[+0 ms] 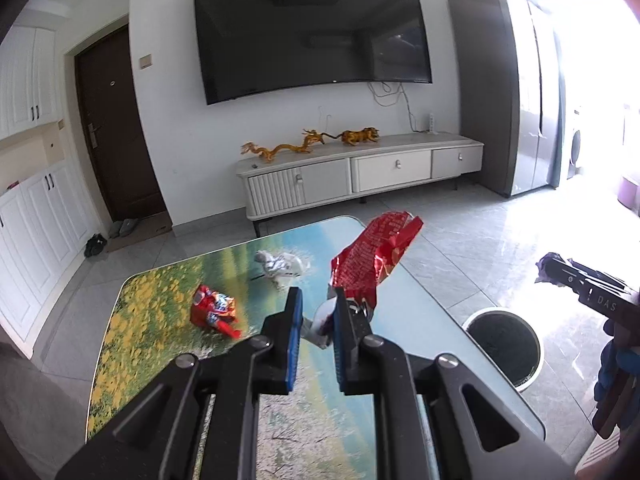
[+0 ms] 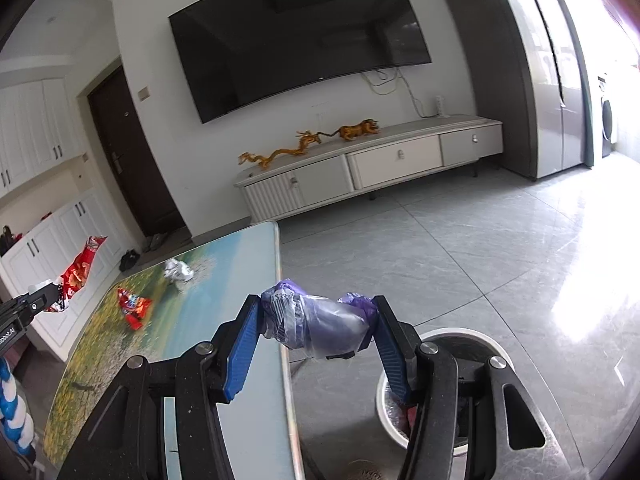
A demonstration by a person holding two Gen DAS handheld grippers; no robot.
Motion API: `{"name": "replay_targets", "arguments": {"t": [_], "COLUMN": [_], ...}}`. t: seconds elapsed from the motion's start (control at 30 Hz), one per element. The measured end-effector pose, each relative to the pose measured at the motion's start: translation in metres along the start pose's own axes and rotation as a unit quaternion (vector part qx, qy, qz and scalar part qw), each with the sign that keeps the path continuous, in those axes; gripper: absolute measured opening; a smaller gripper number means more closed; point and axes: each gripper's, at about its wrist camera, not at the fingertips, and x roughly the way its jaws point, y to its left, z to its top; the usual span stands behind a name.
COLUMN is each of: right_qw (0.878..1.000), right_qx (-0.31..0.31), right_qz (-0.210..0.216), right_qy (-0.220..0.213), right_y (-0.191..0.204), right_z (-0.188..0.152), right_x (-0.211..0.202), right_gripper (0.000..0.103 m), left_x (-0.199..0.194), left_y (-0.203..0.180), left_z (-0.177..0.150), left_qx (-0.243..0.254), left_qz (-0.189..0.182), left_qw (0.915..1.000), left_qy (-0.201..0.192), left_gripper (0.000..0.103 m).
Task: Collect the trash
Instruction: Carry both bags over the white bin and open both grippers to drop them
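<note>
My left gripper [image 1: 316, 300] holds a tall red snack bag [image 1: 372, 260] above the table; the bag hangs at the outer side of its right finger, so the grip is unclear. The bag also shows in the right wrist view [image 2: 78, 270]. My right gripper [image 2: 316, 312] is shut on a crumpled purple plastic wrapper [image 2: 320, 320], held beside the table edge above the white round bin [image 2: 440, 338]. A small red wrapper [image 1: 214, 310] and a crumpled white wrapper [image 1: 282, 264] lie on the table. The bin also shows in the left wrist view [image 1: 504, 344].
The table [image 1: 168, 320] has a landscape-printed top. The bin stands on the grey tiled floor to its right. A white TV cabinet [image 1: 360, 172] with golden figurines stands against the far wall under a TV. Shoes [image 1: 96, 244] lie by the door.
</note>
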Motion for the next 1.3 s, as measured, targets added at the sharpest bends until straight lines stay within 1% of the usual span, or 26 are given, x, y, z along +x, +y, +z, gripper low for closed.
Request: {"name": "replay_targets", "arguments": {"t": [0.27,0.33,0.4,0.47,0.63,0.77,0.87,1.03,1.1,1.17,1.2,1.23,1.3], "right_qw": [0.998,0.997,0.996,0.994,0.99,0.987,0.985,0.98,0.978,0.977,0.976,0.975,0.973], "right_qx": [0.048,0.059,0.072,0.083,0.103,0.111,0.116,0.122,0.126,0.127,0.128,0.129,0.13], "right_qz": [-0.032,-0.04,-0.049,-0.059,-0.077,-0.09,-0.099,-0.113,-0.116,-0.122,-0.123,-0.128,-0.136], "right_qy": [0.008,0.015,0.022,0.029,0.051,0.069,0.083,0.107,0.116,0.123,0.125,0.128,0.129], "right_y": [-0.05,-0.062,-0.076,-0.089,-0.117,-0.137,-0.149,-0.167,-0.174,-0.179,-0.181,-0.183,-0.186], "right_z": [-0.013,-0.017,-0.022,-0.026,-0.036,-0.041,-0.045,-0.051,-0.054,-0.057,-0.057,-0.058,-0.059], "right_x": [0.006,0.01,0.015,0.019,0.032,0.047,0.061,0.084,0.091,0.096,0.098,0.1,0.1], "right_gripper": [0.052,0.052,0.052,0.052,0.053,0.053,0.053,0.055,0.055,0.059,0.061,0.065,0.07], "left_x": [0.027,0.036,0.047,0.061,0.099,0.132,0.153,0.187,0.199,0.208,0.211,0.213,0.215], "left_y": [-0.05,-0.064,-0.079,-0.096,-0.142,-0.186,-0.214,-0.252,-0.264,-0.272,-0.275,-0.279,-0.281], "left_z": [0.014,0.015,0.018,0.021,0.024,0.02,0.015,0.008,0.005,0.005,0.005,0.005,0.009], "left_qx": [0.046,0.056,0.059,0.067,0.094,0.114,0.129,0.125,0.115,0.104,0.097,0.092,0.085], "left_qz": [-0.034,-0.05,-0.08,-0.106,-0.151,-0.18,-0.19,-0.224,-0.237,-0.253,-0.26,-0.264,-0.269], "left_qw": [0.9982,0.9968,0.9942,0.9903,0.9793,0.968,0.9613,0.9475,0.9425,0.9374,0.9349,0.9339,0.9345], "left_qy": [0.019,0.028,0.042,0.059,0.096,0.132,0.152,0.192,0.206,0.216,0.221,0.222,0.218], "left_gripper": [0.013,0.013,0.013,0.014,0.015,0.016,0.016,0.017,0.021,0.026,0.034,0.043,0.048]}}
